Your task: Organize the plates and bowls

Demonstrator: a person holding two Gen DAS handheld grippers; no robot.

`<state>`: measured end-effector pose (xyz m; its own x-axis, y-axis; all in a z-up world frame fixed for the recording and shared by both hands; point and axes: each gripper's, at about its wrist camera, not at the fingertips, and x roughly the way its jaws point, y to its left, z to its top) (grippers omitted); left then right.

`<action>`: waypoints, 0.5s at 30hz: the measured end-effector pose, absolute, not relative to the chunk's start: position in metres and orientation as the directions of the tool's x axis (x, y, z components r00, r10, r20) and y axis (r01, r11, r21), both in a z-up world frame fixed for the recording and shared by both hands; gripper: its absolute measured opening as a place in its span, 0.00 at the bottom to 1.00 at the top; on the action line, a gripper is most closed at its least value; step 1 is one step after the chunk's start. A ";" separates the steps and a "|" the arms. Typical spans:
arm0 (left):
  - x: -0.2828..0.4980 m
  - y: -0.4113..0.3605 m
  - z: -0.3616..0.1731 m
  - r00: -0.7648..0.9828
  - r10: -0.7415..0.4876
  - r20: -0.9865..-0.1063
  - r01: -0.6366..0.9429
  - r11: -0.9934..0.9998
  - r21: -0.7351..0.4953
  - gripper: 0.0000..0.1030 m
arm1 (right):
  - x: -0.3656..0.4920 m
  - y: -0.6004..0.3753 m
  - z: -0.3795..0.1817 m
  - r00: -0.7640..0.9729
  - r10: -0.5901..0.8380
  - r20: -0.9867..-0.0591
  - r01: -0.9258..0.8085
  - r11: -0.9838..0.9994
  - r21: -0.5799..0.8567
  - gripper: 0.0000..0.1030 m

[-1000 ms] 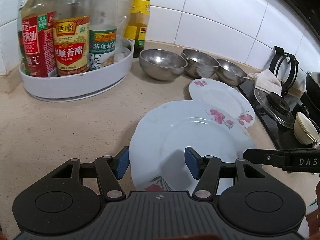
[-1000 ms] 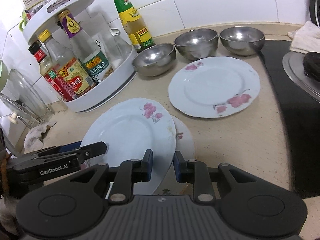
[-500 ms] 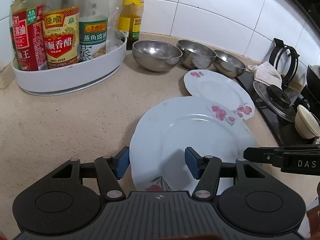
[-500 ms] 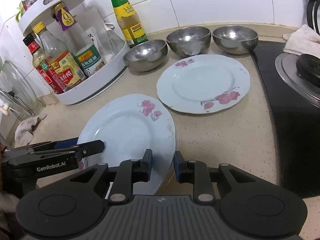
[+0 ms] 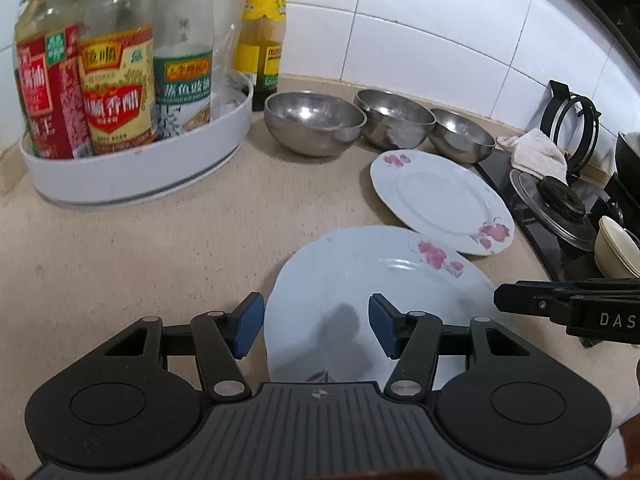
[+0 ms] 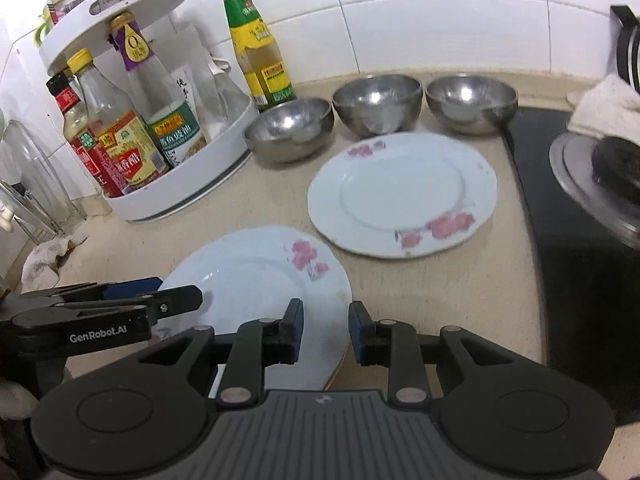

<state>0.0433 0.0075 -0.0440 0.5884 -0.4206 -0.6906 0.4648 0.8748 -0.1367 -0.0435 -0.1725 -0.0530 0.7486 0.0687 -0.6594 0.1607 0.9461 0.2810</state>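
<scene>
Reading "GenRobot.AI" on the left gripper [image 6: 176, 300], "DAS" on the right gripper [image 5: 500, 300]

The near rim of the front plate [image 5: 360, 280] is covered by the left gripper [image 5: 316, 326] body in the left wrist view, and whether a 2nd plate lies under it can't be told. In the right wrist view the far plate [image 6: 400, 196] and the cloth [image 6: 604, 108] at the right edge are smeared by blur, so the flower print isn't resolved. Bottle tops in the white rack [image 5: 132, 168] are cut off by the upper edge, labels too blurred to be read; the cream bowl [image 5: 616, 248] is clipped at the right edge.
</scene>
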 end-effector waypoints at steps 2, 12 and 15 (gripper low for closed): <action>0.043 0.005 -0.041 0.598 -0.419 -0.683 0.471 0.873 -0.123 0.65 | -0.042 -0.174 -0.053 0.750 0.066 -0.658 0.163 0.946 0.281 0.25; 0.054 -0.005 -0.030 0.623 -0.410 -0.667 0.489 0.869 -0.077 0.69 | -0.041 -0.191 -0.052 0.755 0.059 -0.653 0.187 0.935 0.300 0.25; 0.056 -0.013 -0.025 0.624 -0.415 -0.662 0.508 0.859 -0.060 0.71 | -0.040 -0.200 -0.049 0.762 0.047 -0.646 0.201 0.931 0.305 0.26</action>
